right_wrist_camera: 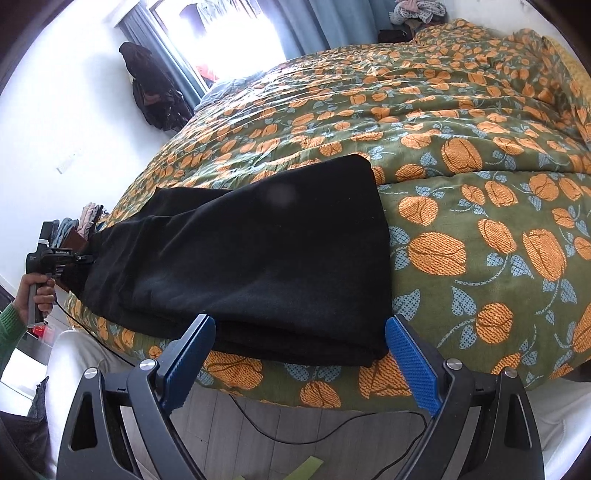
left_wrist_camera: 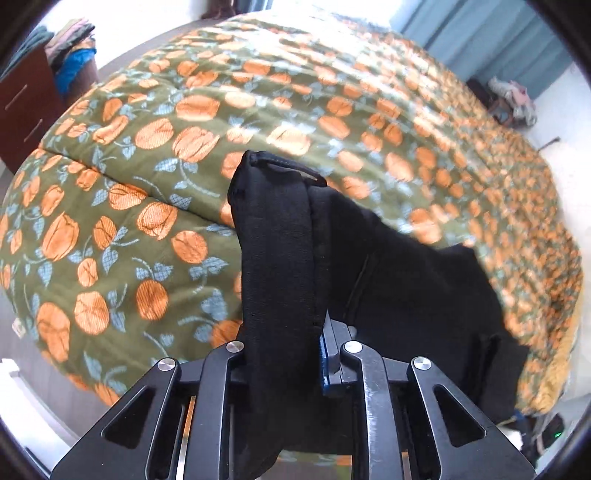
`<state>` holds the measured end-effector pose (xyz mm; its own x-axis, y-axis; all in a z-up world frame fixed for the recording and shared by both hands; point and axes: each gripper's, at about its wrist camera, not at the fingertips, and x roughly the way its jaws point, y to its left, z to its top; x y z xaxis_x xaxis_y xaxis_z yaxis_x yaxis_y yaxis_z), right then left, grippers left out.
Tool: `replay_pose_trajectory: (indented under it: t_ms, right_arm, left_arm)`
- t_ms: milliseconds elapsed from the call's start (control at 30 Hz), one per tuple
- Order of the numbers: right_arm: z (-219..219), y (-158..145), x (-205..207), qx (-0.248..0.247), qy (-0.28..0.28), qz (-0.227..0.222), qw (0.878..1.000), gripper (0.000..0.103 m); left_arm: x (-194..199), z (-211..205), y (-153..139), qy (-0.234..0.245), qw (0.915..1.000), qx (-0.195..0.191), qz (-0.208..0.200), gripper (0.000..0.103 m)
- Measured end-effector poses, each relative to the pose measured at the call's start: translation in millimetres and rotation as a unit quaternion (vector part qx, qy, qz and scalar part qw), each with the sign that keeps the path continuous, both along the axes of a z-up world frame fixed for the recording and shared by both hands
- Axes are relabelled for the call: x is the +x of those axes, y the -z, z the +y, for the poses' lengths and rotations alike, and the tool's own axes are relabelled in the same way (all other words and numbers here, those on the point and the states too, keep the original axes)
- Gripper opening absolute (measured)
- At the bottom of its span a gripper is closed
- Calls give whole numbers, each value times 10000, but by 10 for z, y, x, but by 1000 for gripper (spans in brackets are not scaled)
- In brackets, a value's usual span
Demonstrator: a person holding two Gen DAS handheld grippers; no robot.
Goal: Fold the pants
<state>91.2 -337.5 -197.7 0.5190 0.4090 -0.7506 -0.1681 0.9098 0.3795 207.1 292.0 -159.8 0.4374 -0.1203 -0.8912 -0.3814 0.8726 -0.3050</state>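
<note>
The black pants (right_wrist_camera: 258, 254) lie folded lengthwise on the near part of the bed (right_wrist_camera: 461, 122), which carries a green quilt printed with orange flowers. They run along the bed's near edge, and their wide end sits closest to the right tongs (right_wrist_camera: 299, 362).

The right tongs stand wide apart, blue pads (right_wrist_camera: 412, 365) facing each other, with the wide end of the pants just beyond the tips and partly between them. The pads press on nothing; the lowest layers of cloth sit near the left pad, though contact cannot be judged.

At the far narrow end of the pants, over the bed's edge, the left tongs (right_wrist_camera: 79, 256) meet the cloth, carried by a hand (right_wrist_camera: 37, 291) in a green sleeve (right_wrist_camera: 9, 325). From the left wrist view, the left tongs (left_wrist_camera: 286, 354) are clamped on a thick fold of the pants (left_wrist_camera: 280, 266), which rises as a dark band between the jaws (a strip of blue pad shows at its right side). The rest of the pants (left_wrist_camera: 417, 280) trails off to the right of that band over the quilt (left_wrist_camera: 147, 206).

Beside the bed, a black cable (right_wrist_camera: 325, 421) crosses the grey floor (right_wrist_camera: 258, 424) below the right tongs. Beyond the bed's far side hang blue curtains (right_wrist_camera: 332, 22) by a bright window (right_wrist_camera: 229, 33).
</note>
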Motion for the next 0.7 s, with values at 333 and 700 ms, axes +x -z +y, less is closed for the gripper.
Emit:
replay_pose_trajectory:
  t_ms: [333,700]
  right_arm:
    - [-297,-106,6,545,448,-263,9972,93]
    - [-913,-212,-143,1037,1487,-568,9818,93]
  left_arm:
    - [-40,-1389,-1153,1092,9827,-993,-1119,15]
    - [415,-4620,-423,3564,9320,299,-584,34]
